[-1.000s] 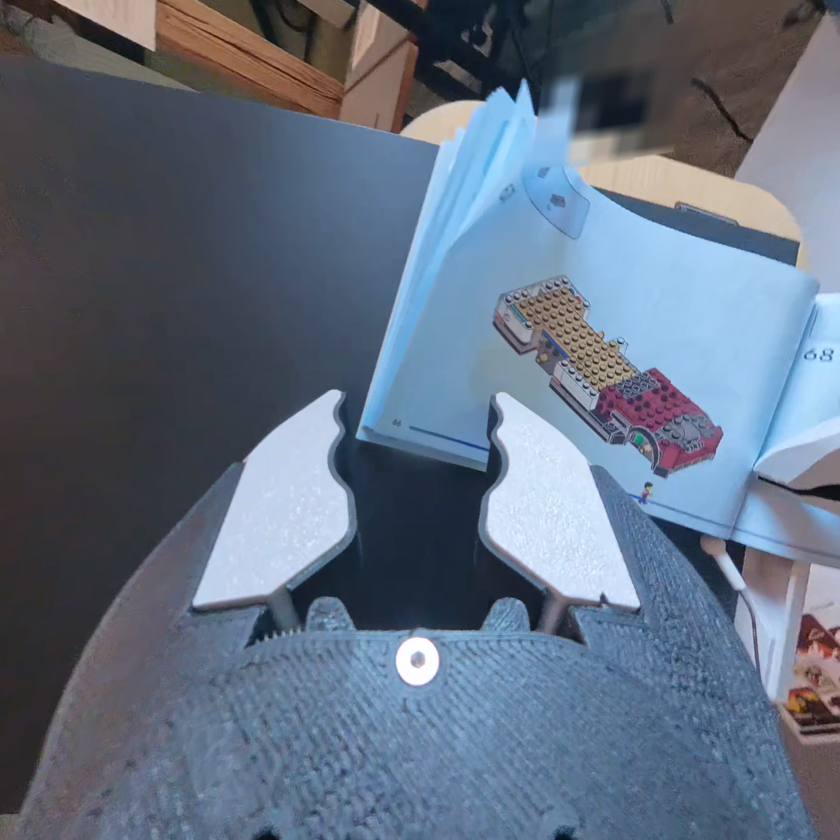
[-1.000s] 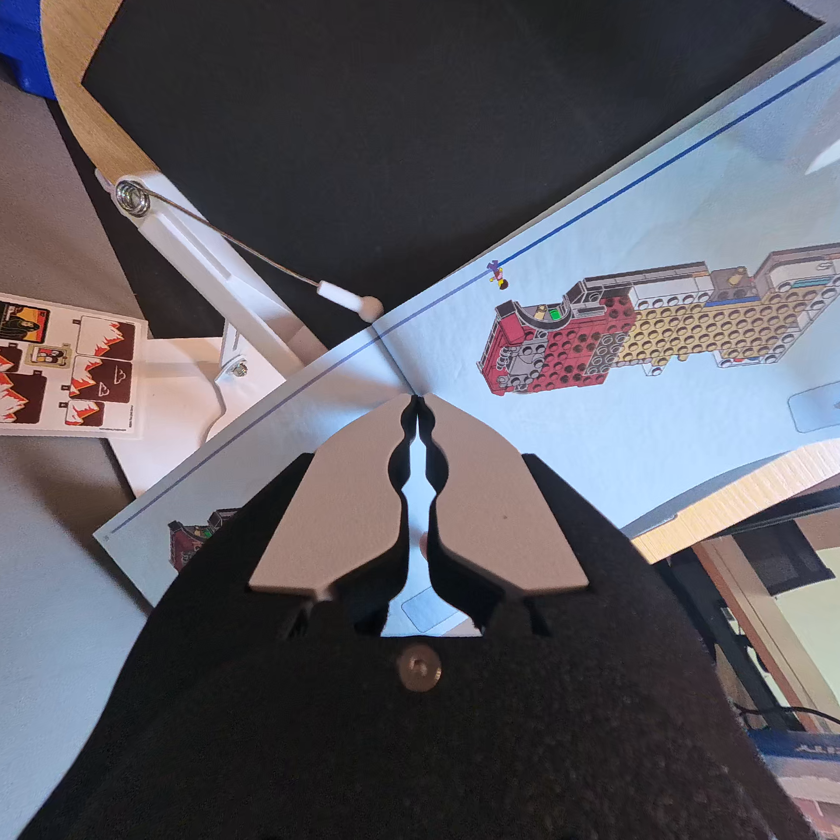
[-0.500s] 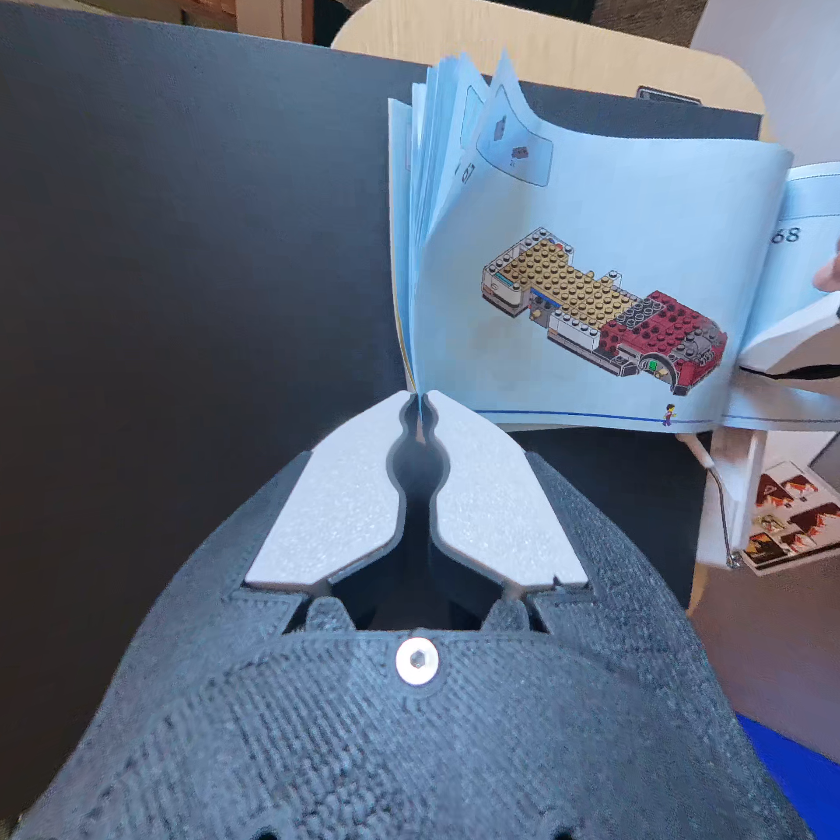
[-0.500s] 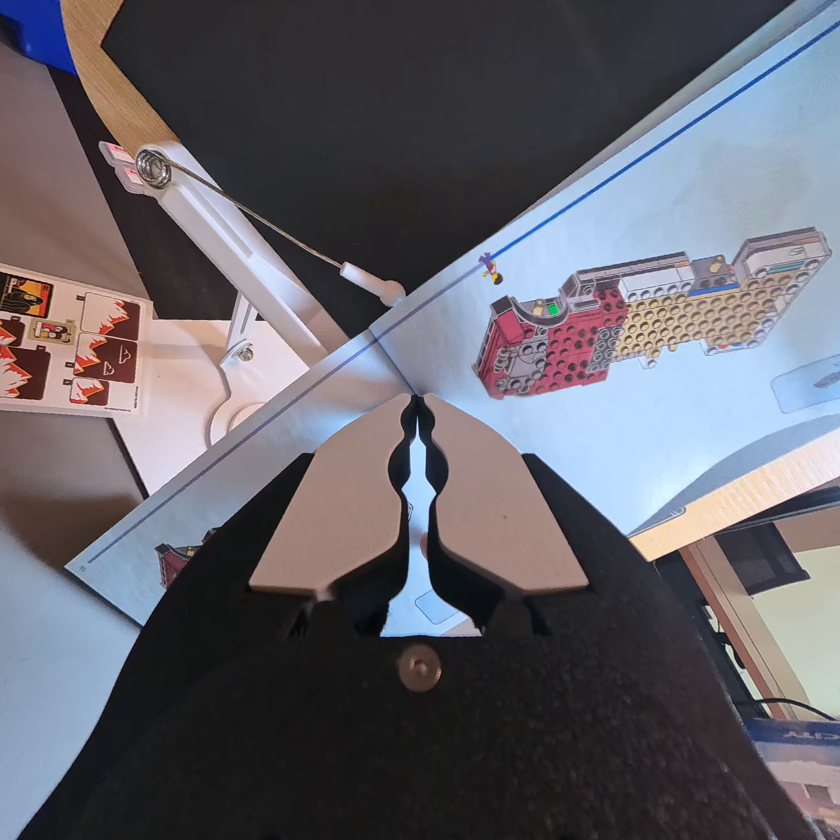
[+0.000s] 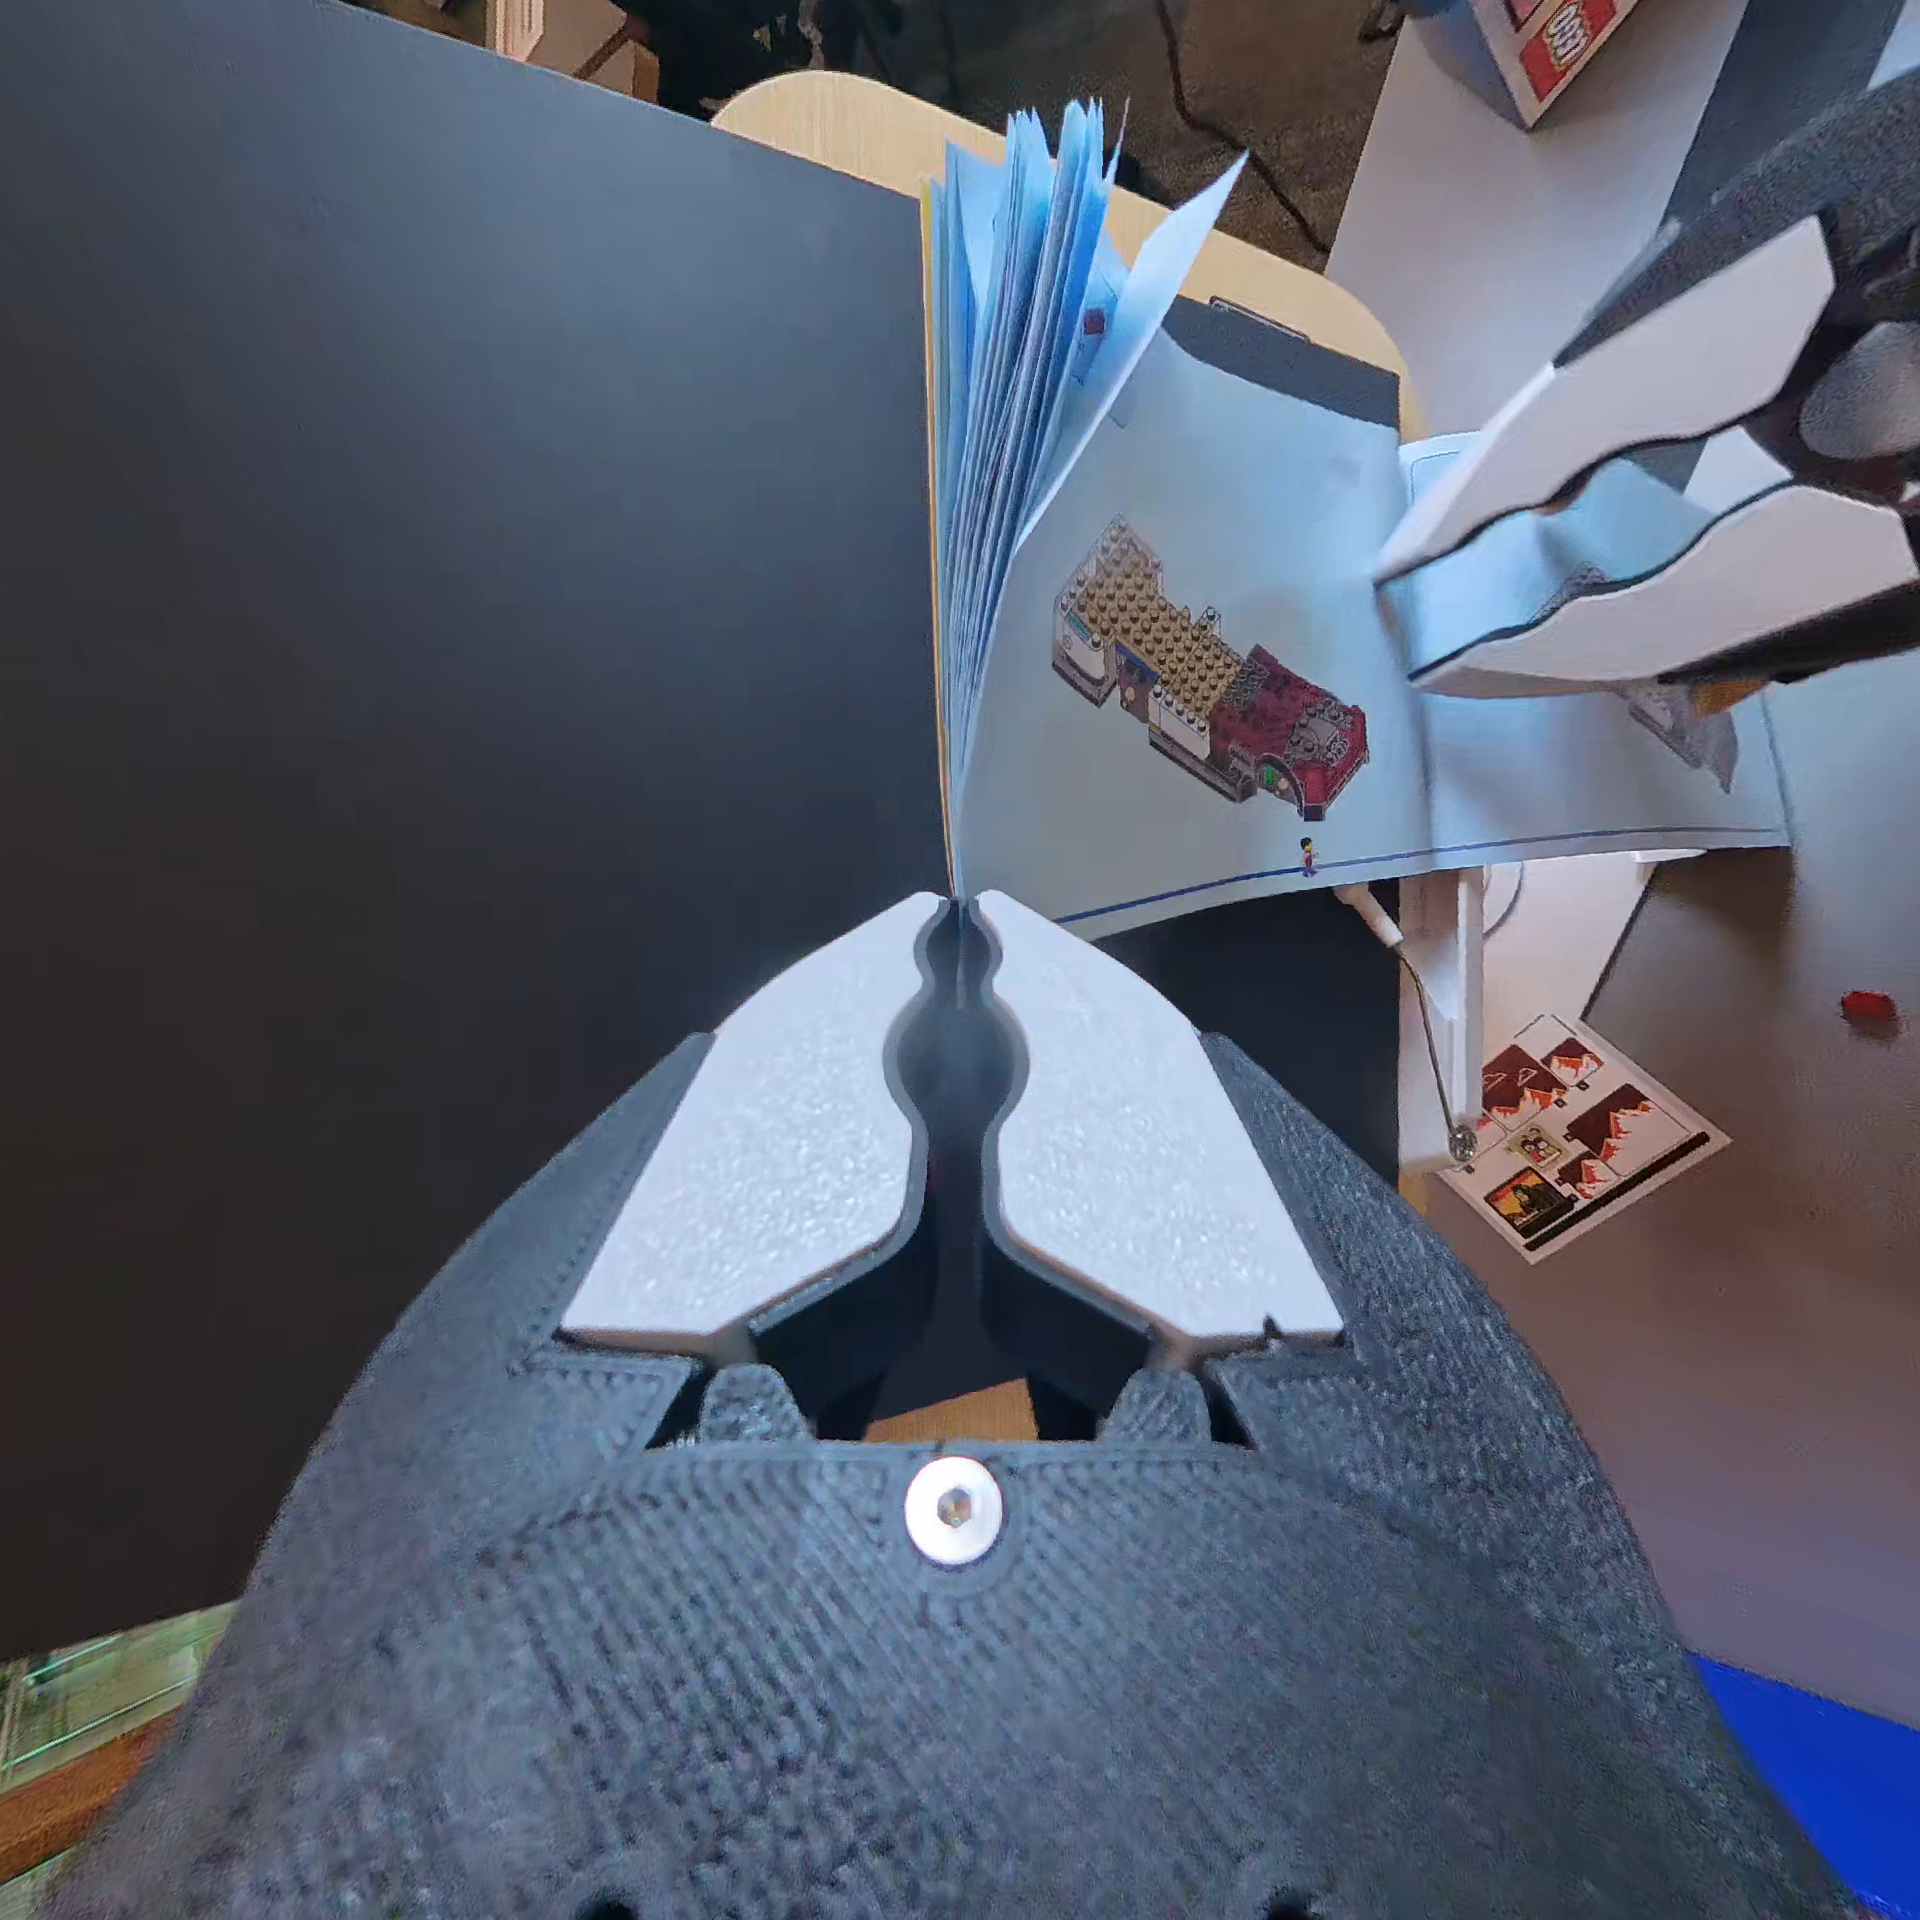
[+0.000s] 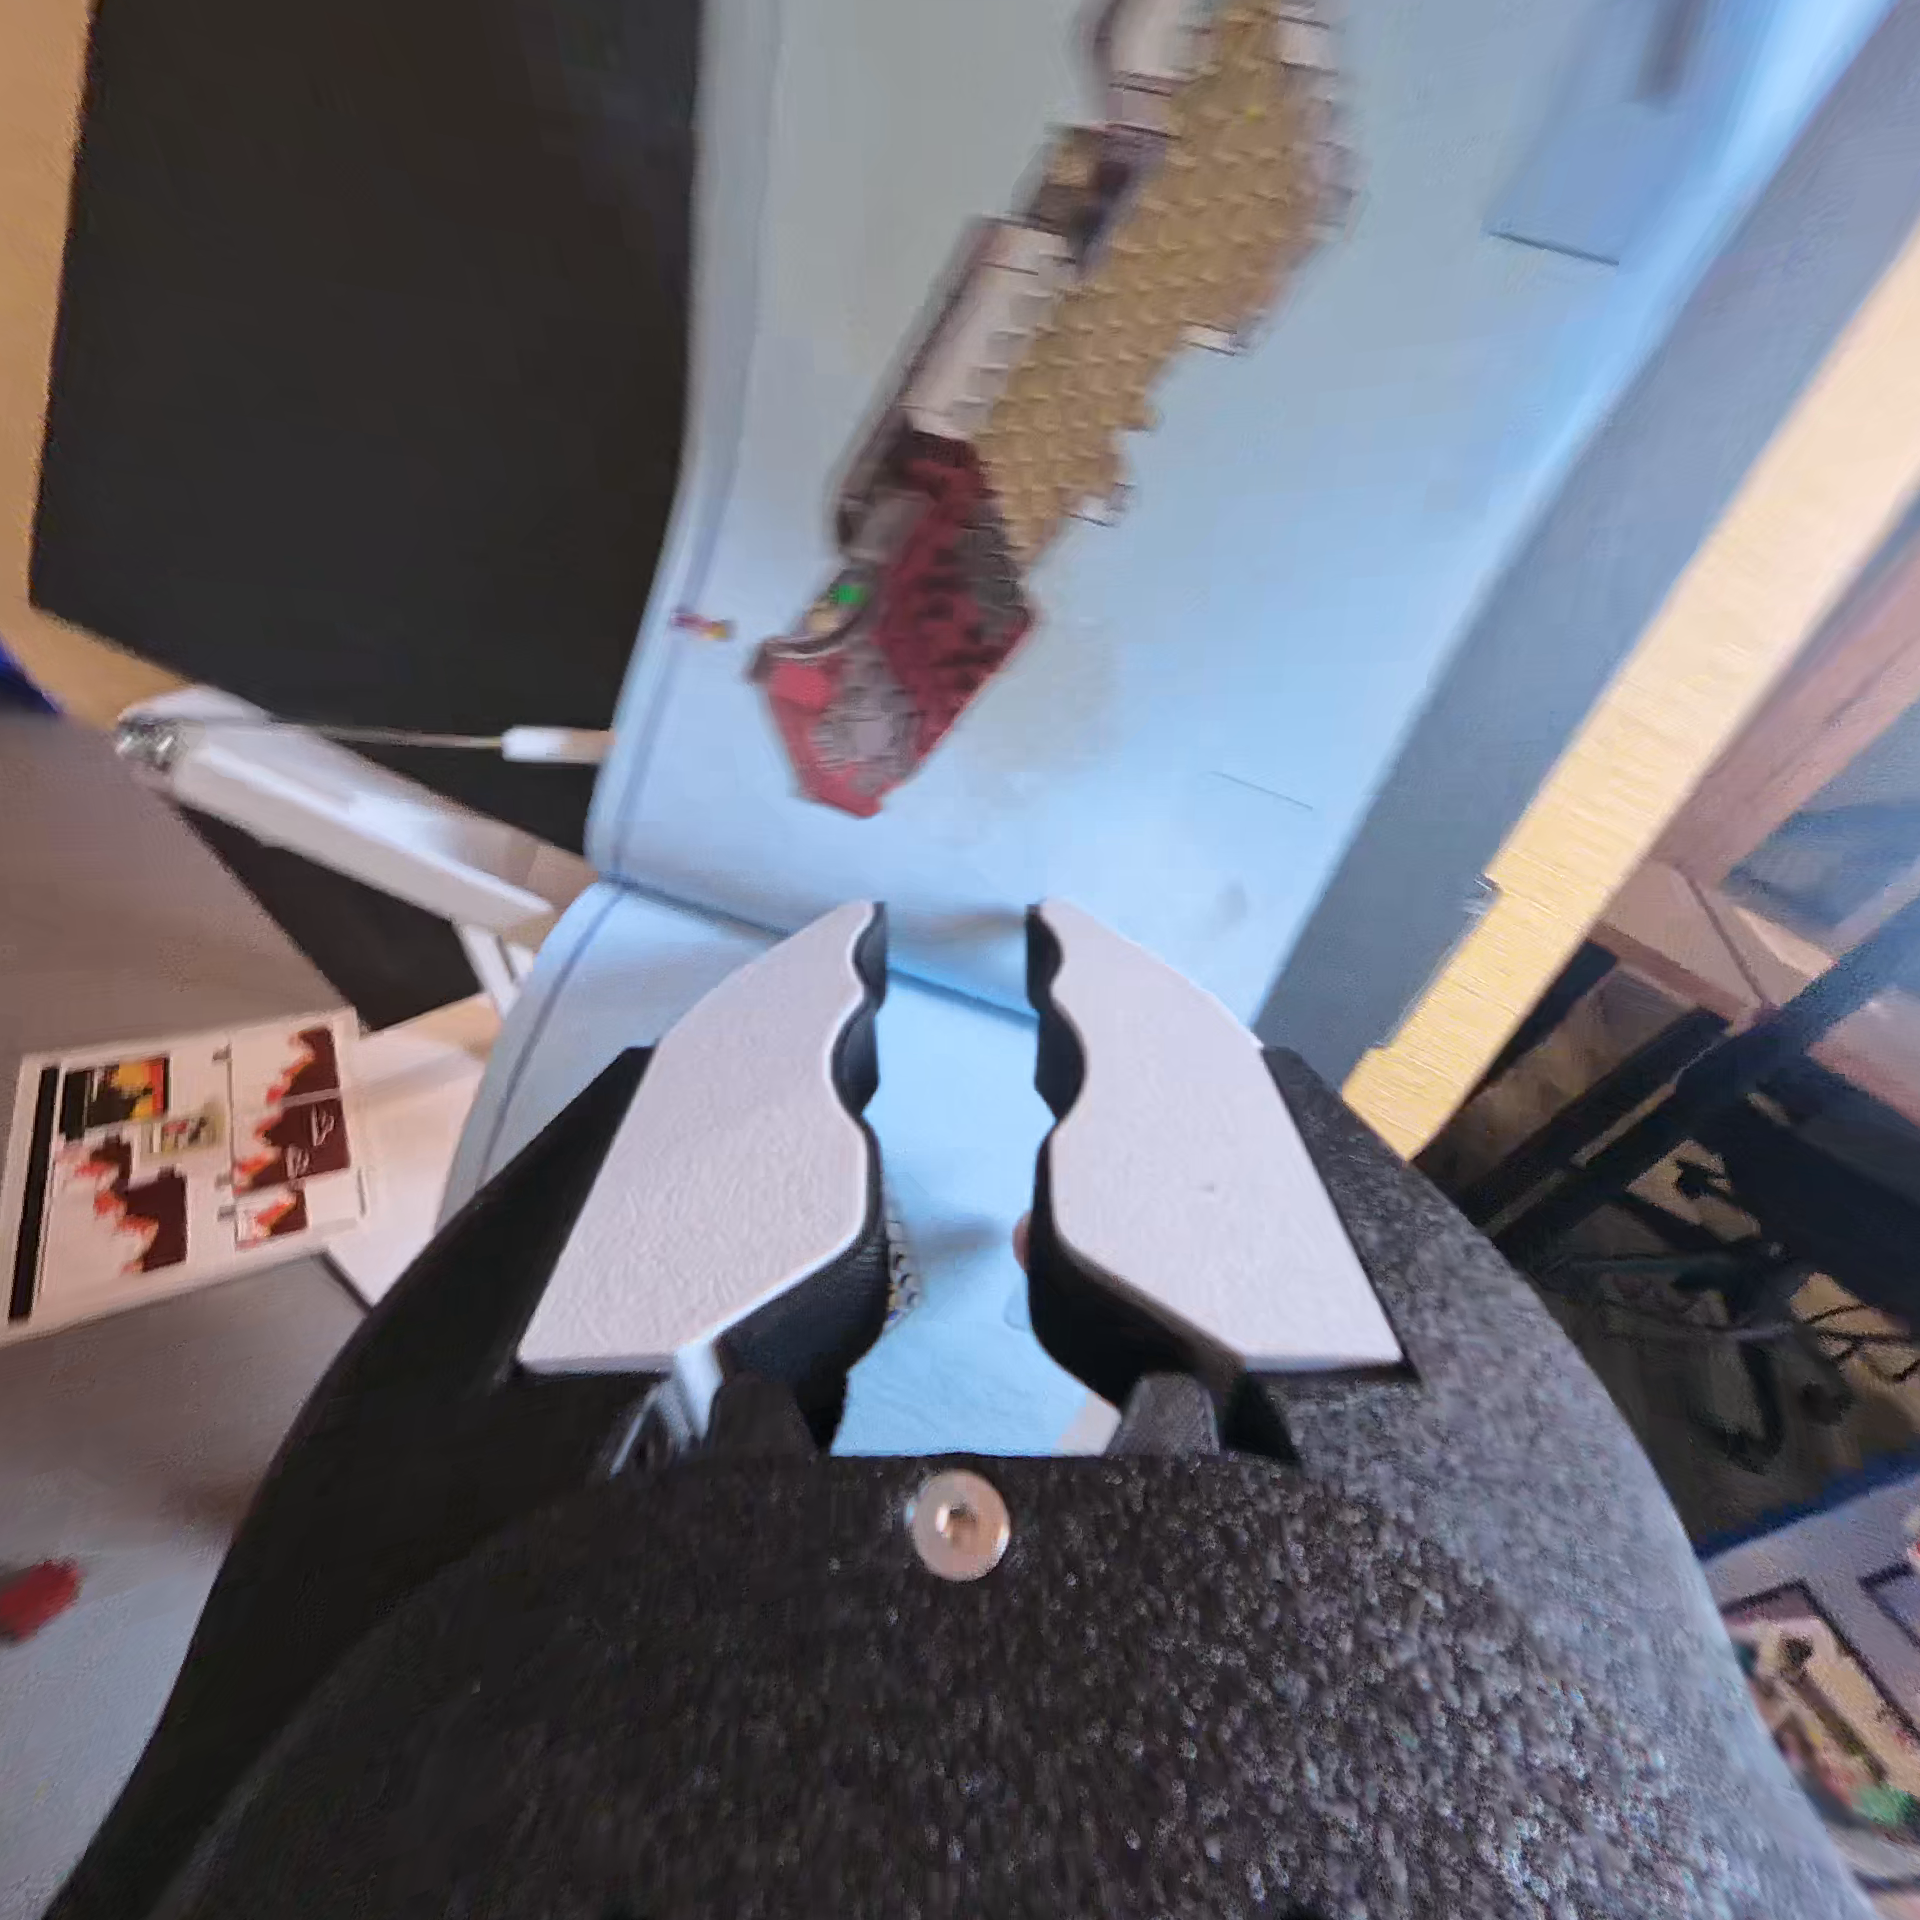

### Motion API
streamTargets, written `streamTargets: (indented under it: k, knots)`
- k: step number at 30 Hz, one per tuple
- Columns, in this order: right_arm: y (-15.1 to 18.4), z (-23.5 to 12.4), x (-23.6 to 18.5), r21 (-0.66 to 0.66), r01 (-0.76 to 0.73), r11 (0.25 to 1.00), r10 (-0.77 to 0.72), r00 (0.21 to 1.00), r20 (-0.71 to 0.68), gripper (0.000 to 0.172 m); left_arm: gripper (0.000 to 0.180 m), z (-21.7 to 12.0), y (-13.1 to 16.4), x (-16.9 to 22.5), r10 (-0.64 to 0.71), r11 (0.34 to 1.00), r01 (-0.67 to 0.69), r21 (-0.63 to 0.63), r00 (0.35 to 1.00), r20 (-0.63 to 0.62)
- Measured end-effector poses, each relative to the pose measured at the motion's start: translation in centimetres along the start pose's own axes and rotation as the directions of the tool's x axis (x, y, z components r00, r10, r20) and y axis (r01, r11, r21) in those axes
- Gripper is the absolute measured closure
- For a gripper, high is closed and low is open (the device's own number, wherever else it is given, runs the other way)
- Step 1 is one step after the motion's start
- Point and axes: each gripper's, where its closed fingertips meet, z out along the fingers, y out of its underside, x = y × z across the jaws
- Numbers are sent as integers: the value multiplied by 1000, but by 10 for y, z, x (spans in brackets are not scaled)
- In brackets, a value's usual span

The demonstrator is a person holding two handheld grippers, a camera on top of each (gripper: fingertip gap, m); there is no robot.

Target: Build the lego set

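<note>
Corner of the light-blue paper instruction booklet (image 5: 1174,644) is pinched by the left gripper (image 5: 961,904).
The right gripper (image 6: 954,914) is seen parted, nothing clamped, just over the booklet's open pages.

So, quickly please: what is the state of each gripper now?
Left gripper: closed on the corner of the booklet's pages.
Right gripper: open, holding nothing, fingers apart over the booklet.

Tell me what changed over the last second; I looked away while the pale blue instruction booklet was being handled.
The left gripper, open a second ago, closed on the corner of the pale blue instruction booklet and lifted those pages upright. The right gripper, shut over the booklet before, has opened and no longer presses it. The black board, white stand and sticker sheet stayed.
</note>
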Motion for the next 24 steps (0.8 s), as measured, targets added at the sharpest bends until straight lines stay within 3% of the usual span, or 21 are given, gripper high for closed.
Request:
streamTargets:
  k: [4, 8, 13, 15, 16, 17, 19, 24]
  knots:
    - [-4, 2, 30, 30, -102, 994, 104, 993, -52, 102, 179, -13, 6, 5, 16, 1000, -16, 25, 1000, 12]
    - [-30, 6, 35, 103, 9, 995, -14, 998, 56, 94, 179, -26, 5, 10, 51, 996, -53, 74, 998, 26]
    - [-60, 4, 11, 129, -52, 990, -4, 917, 399, 108, 179, -41, -4, 19, 125, 981, -133, 143, 990, 60]
    - [-60, -3, 2, 80, -120, 990, 59, 845, 531, 131, 179, -47, -8, 24, 147, 974, -157, 164, 987, 71]
    - [-60, -10, 0, 70, -155, 985, 85, 807, 584, 157, 179, -49, -7, 25, 154, 973, -164, 165, 985, 75]
    - [-62, -18, -2, 72, -190, 979, 103, 771, 628, 168, 179, -51, -6, 27, 154, 972, -165, 168, 985, 72]
    - [-65, -33, -3, 87, -205, 975, 101, 755, 648, 170, 179, -56, -4, 30, 144, 970, -155, 189, 987, 71]
    - [-84, -63, 2, 114, -70, 991, -14, 790, 612, 170, 176, -73, -3, 38, 82, 965, -90, 247, 996, 41]
